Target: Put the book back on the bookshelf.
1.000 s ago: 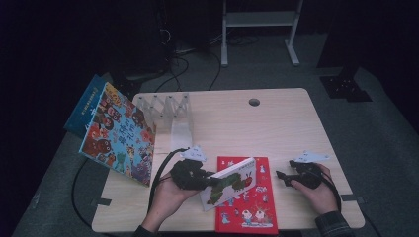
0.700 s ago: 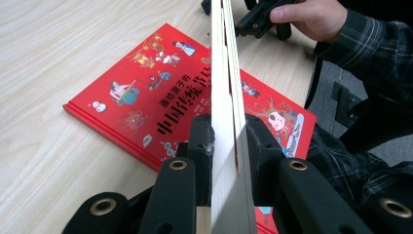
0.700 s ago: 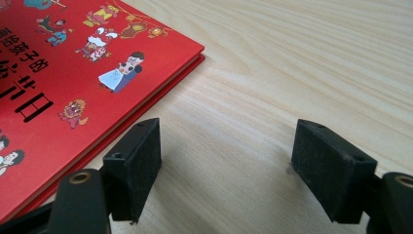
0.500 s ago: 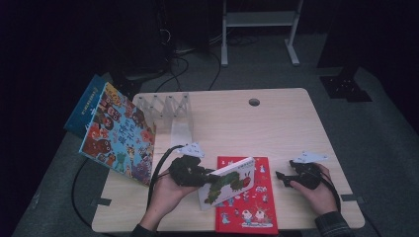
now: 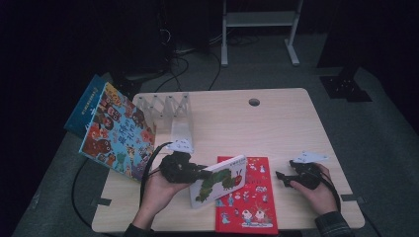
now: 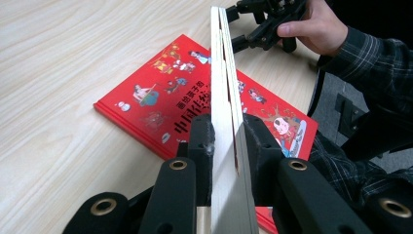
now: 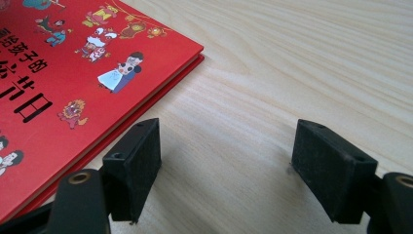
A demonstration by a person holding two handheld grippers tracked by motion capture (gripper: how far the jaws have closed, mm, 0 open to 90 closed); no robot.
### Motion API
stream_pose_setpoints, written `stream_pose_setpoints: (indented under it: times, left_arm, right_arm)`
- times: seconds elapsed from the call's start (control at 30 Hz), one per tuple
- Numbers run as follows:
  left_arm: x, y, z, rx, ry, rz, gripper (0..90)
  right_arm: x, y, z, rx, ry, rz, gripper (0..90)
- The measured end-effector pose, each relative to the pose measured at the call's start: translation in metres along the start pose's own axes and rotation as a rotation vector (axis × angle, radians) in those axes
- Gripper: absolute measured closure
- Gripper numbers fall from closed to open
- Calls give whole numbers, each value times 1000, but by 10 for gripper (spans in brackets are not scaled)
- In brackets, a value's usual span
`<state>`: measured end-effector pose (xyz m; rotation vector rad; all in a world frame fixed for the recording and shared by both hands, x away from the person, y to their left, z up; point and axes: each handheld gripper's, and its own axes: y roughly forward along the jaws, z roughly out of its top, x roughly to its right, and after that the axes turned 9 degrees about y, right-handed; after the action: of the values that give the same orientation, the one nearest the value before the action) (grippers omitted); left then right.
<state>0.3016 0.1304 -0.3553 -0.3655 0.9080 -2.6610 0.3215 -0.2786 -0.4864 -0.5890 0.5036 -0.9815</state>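
The left tool [image 5: 190, 173] is clamped on the caterpillar board book [image 5: 220, 180], its pads pressing both covers near one edge, and holds it tilted above the left part of the red picture book [image 5: 247, 197], which lies flat on the worktop [image 5: 276, 123]. The board book looks stiff, thick-paged and fairly light, with glossy covers that could slip, so a firm pinch across its closed thickness seems the sound hold. The right tool [image 7: 226, 163] rests just right of the red picture book, jaws wide apart and empty.
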Motion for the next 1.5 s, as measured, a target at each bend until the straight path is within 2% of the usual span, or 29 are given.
stream_pose_setpoints:
  times: [0.1,0.43,0.47,0.77,0.87,0.93,1.0,1.1,1.23,1.27,1.5]
  left_arm:
    - [-2,-3,-1,1,-6,2,761]
    - [-13,-31,-8,35,-46,66,761]
    - [-16,-37,-11,37,-54,87,761]
    - [-27,-59,-23,54,-99,147,761]
    - [-32,-67,-30,62,-130,190,761]
    - [-34,-69,-32,57,-133,202,761]
    - [-38,-75,-36,65,-153,242,761]
    - [-40,-78,-39,61,-166,259,761]
    - [-47,-86,-46,58,-198,327,761]
    - [-47,-86,-46,58,-198,327,761]
    - [-55,-89,-46,56,-209,402,761]
  right_arm:
    - [0,0,0,1,0,0,253]
    - [0,0,0,1,1,0,254]
    - [0,0,0,1,1,0,254]
    - [1,0,0,1,2,-2,256]
    - [1,0,0,3,4,-4,256]
    - [1,0,0,4,6,-4,256]
    - [1,0,0,4,6,-4,256]
    - [1,0,0,4,7,-4,256]
    - [1,0,0,4,8,-6,256]
    - [1,0,0,4,8,-6,256]
    - [2,0,0,5,9,-7,256]
